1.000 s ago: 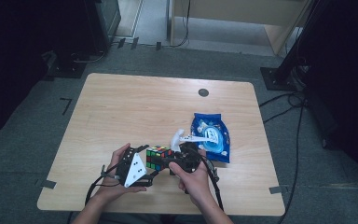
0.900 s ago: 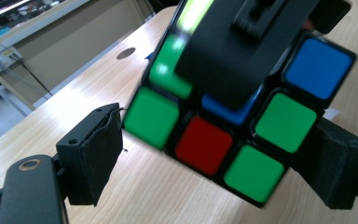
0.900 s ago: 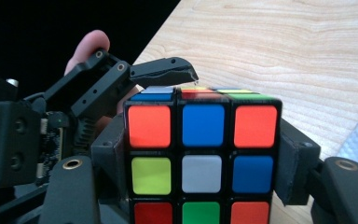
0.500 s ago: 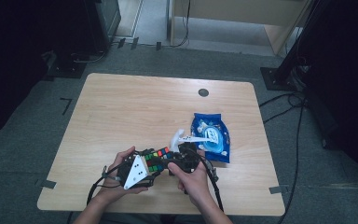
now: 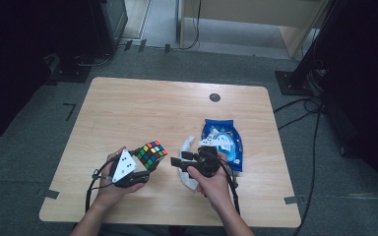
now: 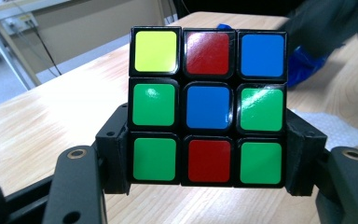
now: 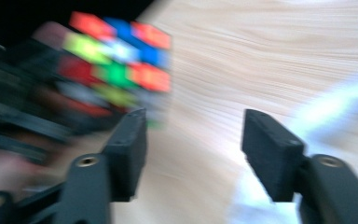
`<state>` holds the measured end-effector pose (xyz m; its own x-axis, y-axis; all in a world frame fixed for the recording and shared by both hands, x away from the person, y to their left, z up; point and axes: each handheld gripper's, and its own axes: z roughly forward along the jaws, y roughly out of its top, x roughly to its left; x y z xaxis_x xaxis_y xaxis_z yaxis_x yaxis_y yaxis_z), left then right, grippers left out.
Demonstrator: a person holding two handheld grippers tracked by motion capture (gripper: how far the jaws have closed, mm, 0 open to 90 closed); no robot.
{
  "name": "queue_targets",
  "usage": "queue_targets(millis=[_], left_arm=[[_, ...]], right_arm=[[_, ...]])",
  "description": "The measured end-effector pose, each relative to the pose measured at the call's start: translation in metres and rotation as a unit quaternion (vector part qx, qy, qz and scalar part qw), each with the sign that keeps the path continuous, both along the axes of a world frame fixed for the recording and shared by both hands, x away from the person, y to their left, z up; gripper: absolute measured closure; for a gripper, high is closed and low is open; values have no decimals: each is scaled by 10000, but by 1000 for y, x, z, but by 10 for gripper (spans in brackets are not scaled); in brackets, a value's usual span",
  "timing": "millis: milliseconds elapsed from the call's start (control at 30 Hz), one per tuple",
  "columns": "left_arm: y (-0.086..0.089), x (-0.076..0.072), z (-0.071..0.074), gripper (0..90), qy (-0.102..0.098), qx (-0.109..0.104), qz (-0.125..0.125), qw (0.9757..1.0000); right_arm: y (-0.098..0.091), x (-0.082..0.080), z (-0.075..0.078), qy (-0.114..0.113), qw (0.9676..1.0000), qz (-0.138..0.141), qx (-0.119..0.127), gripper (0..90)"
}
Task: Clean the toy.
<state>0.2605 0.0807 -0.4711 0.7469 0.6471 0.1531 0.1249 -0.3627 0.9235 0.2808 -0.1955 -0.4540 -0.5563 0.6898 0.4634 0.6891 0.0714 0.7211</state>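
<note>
The glossy, square-tiled Rubik's cube [image 6: 207, 107] sat clamped between the left gripper's [image 6: 207, 161] jaws; the right gripper [image 7: 193, 149] was open, empty, just closing a bit.

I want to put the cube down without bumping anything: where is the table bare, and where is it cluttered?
The far half of the table, up to the small dark disc, is bare, as is the left side beside the left gripper holding the cube. It is crowded near right: the right gripper, white plastic and blue bag sit close together.
</note>
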Motion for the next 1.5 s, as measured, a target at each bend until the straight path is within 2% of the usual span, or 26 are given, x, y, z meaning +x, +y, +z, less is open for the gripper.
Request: queue_targets(millis=[67, 100, 133, 233, 333, 433, 500, 533, 567, 633, 667, 700, 767, 833, 900, 933, 967, 1033, 1067, 1100, 1133, 1167, 1233, 1333, 1400, 1500], left_arm=[[0, 0, 0, 340, 1, 19, -10, 10000], [0, 0, 0, 340, 0, 54, -28, 10000], [-1, -1, -1, 340, -3, 69, -47, 10000], [-4, -2, -2, 340, -11, 94, -119, 9999], [-5, -2, -2, 340, 6, 116, -156, 9998], [-5, -2, -2, 340, 12, 107, -153, 9998], [-5, -2, -2, 340, 11, 94, -147, 9998], [-4, -1, -2, 340, 10, 88, -137, 9999], [-4, -1, -2, 340, 9, 94, -117, 9999], [-3, 0, -2, 340, 4, 119, -92, 9999], [-2, 0, -2, 340, 2, 119, -80, 9999], [-1, -1, -1, 340, 0, 71, -66, 10000], [2, 0, 0, 340, -18, 43, -43, 10000], [4, 1, -1, 340, 4, 19, -9, 10000], [5, 2, -1, 340, 15, 37, -1, 10000], [5, 2, -1, 340, 28, 32, 0, 10000], [5, 2, -2, 340, 29, 38, -5, 10000], [4, 1, -2, 340, 27, 58, -20, 10000], [4, 1, -2, 340, 27, 58, -20, 10000], [3, 1, -2, 340, 37, 32, -40, 10000], [3, 0, -2, 340, 35, 30, -49, 10000], [3, 0, -2, 340, 35, 62, -65, 10000], [3, 0, -2, 340, 44, 74, -71, 9999], [3, 1, -3, 340, 61, 75, -86, 9999], [2, 1, -3, 340, 82, 71, -92, 9999], [1, 1, -3, 340, 105, 48, -122, 9999]], right_arm=[[0, 1, -9, -80, 9969, -213, -747, 551], [0, 3, -14, -66, 9950, -228, -973, 607], [1, 5, -21, 25, 9910, -215, -1318, 640], [2, 8, -34, 353, 9843, -51, -1727, 745], [6, 7, -41, 415, 9773, 59, -2076, 799], [10, 6, -43, 448, 9769, 128, -2086, 796], [18, 5, -46, 399, 9801, 153, -1939, 732], [18, 5, -46, 399, 9801, 153, -1939, 732], [25, 5, -50, 470, 9891, 190, -1384, 660], [30, 7, -56, 524, 9956, 422, -646, 599], [31, 7, -57, 545, 9964, 524, -373, 597], [31, 7, -56, 495, 9968, 568, -280, 585], [28, 7, -49, 7, 9985, 436, -330, 541], [22, 8, -44, -271, 9989, 231, -306, 531], [19, 11, -41, -628, 9967, 205, -471, 453], [20, 13, -41, -845, 9936, 242, -711, 426], [24, 13, -43, -1137, 9881, 287, -995, 406], [31, 15, -47, -1347, 9814, 352, -1325, 351], [31, 15, -47, -1347, 9814, 352, -1325, 351], [39, 19, -51, -1463, 9738, 511, -1666, 359], [41, 21, -54, -1485, 9704, 584, -1814, 361], [43, 22, -56, -1492, 9692, 635, -1854, 361], [44, 25, -61, -1337, 9697, 648, -1941, 350], [43, 27, -66, -1221, 9682, 700, -2067, 345], [41, 27, -66, -1112, 9711, 655, -2006, 363], [38, 25, -65, -1097, 9712, 593, -2030, 443]])
